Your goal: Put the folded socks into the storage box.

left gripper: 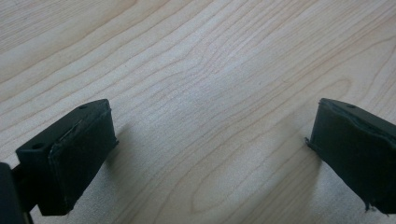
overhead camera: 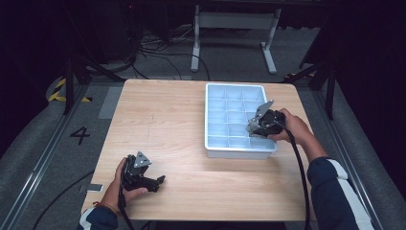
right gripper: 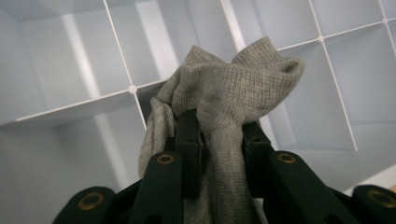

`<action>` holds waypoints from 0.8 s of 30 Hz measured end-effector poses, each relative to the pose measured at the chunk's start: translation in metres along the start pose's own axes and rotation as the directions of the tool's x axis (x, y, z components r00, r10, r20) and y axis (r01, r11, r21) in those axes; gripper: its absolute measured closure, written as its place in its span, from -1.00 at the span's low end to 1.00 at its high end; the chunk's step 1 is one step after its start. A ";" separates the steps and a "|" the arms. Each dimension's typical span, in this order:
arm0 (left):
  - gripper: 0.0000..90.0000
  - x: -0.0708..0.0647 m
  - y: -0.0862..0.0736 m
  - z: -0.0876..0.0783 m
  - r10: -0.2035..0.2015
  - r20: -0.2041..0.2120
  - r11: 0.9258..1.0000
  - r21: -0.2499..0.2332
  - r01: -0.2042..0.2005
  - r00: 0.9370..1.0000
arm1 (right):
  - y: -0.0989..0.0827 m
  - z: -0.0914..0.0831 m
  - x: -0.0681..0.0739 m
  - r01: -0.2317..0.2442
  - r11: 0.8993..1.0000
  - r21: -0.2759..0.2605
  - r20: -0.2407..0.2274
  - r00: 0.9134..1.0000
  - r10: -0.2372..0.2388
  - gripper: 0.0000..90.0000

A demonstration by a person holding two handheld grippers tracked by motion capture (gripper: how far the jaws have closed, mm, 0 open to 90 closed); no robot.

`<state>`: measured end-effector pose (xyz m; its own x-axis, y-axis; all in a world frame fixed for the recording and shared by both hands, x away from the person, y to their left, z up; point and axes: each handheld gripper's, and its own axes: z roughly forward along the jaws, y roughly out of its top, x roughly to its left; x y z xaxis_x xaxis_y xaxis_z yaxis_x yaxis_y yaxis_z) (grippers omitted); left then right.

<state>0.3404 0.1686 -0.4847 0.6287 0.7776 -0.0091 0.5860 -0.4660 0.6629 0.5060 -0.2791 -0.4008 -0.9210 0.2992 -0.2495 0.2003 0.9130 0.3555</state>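
A: Your right gripper [right gripper: 218,135] has its jaws pinched narrow on a grey knitted sock [right gripper: 229,93]; the cloth is bunched between the pads and spills above and below them. You are holding it over the white compartment tray [overhead camera: 210,143], at the tray's near right part, with the grid of dividers right behind the sock.

B: Which compartment is it over?

A: I cannot tell; the sock hangs across a crossing of the dividers, so it covers parts of several cells. In the high view your right gripper [overhead camera: 261,125] sits over the tray's right edge, and the sock itself is too small to make out there.

B: And my other hand?

A: Your left gripper [overhead camera: 155,181] rests on the wooden table [overhead camera: 163,115], well apart from the tray, off its near left corner. Its jaws stand wide, with bare wood grain between them and nothing touching the pads [left gripper: 77,158]. Each gripper trails a black cable towards you, and the table between it and the tray is bare
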 end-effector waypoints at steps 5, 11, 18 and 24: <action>-0.99 0.000 0.000 0.000 0.000 0.001 1.000 0.000 0.000 1.000 | 0.003 0.005 -0.001 0.012 0.999 0.037 -0.009 1.000 -0.012 0.65; -0.99 0.000 0.000 0.000 0.005 0.002 1.000 0.000 -0.005 1.000 | 0.006 0.011 -0.001 0.035 0.995 0.091 -0.011 0.999 -0.034 0.65; -0.99 0.000 0.000 0.000 0.006 0.002 1.000 0.001 -0.006 1.000 | 0.009 0.015 -0.001 0.049 0.991 0.128 -0.018 0.999 -0.047 0.63; -0.99 0.000 0.000 0.000 0.005 0.004 1.000 -0.001 -0.005 1.000 | 0.012 0.018 -0.002 0.050 0.987 0.153 -0.026 0.999 -0.047 0.61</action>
<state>0.3408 0.1688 -0.4847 0.6336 0.7736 -0.0086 0.5825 -0.4697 0.6634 0.5160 -0.2640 -0.4120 -0.9376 0.2490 -0.2427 0.2027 0.9585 0.2003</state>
